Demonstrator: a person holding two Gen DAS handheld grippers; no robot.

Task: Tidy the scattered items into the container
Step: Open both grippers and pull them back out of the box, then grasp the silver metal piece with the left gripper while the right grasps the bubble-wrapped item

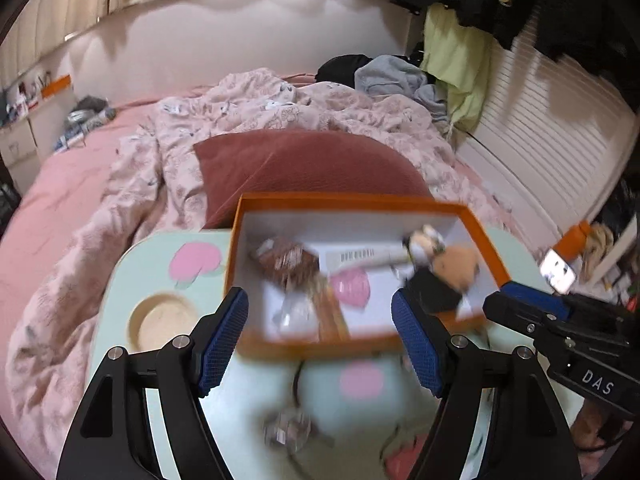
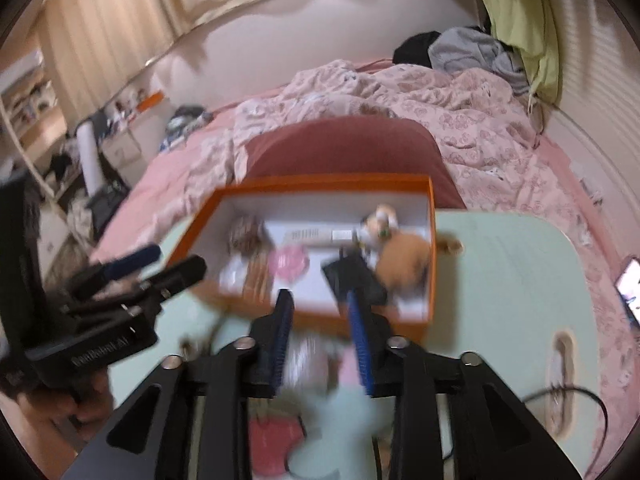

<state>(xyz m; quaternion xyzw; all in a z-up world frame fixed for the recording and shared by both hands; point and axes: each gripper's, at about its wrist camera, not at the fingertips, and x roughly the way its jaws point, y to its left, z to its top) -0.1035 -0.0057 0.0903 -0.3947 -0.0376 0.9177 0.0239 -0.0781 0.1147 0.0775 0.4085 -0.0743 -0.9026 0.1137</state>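
Observation:
An orange box (image 1: pixel 486 240) (image 2: pixel 431 240) with a white inside stands on a mint-green lap table (image 1: pixel 120 280) (image 2: pixel 500 280). In it lie a brown packet (image 1: pixel 286 262), a pink round item (image 1: pixel 352 288), a barcoded white carton (image 1: pixel 360 256), a black item (image 2: pixel 352 276) and an orange plush toy (image 1: pixel 456 266) (image 2: pixel 404 264). My left gripper (image 1: pixel 318 312) (image 2: pixel 160 264) is open over the box's near wall, nothing between its pads. My right gripper (image 2: pixel 320 304) (image 1: pixel 504 296) is open with a narrower gap at that wall. A clear blurred item (image 1: pixel 288 428) and a red item (image 2: pixel 276 440) lie on the table.
The table sits on a bed with a pink duvet (image 1: pixel 180 152) and a maroon cushion (image 1: pixel 304 168) just behind the box. A round cup recess (image 1: pixel 160 320) is at the table's left. A lit phone (image 2: pixel 630 284) lies at right. A black cable (image 2: pixel 568 396) trails near the right edge.

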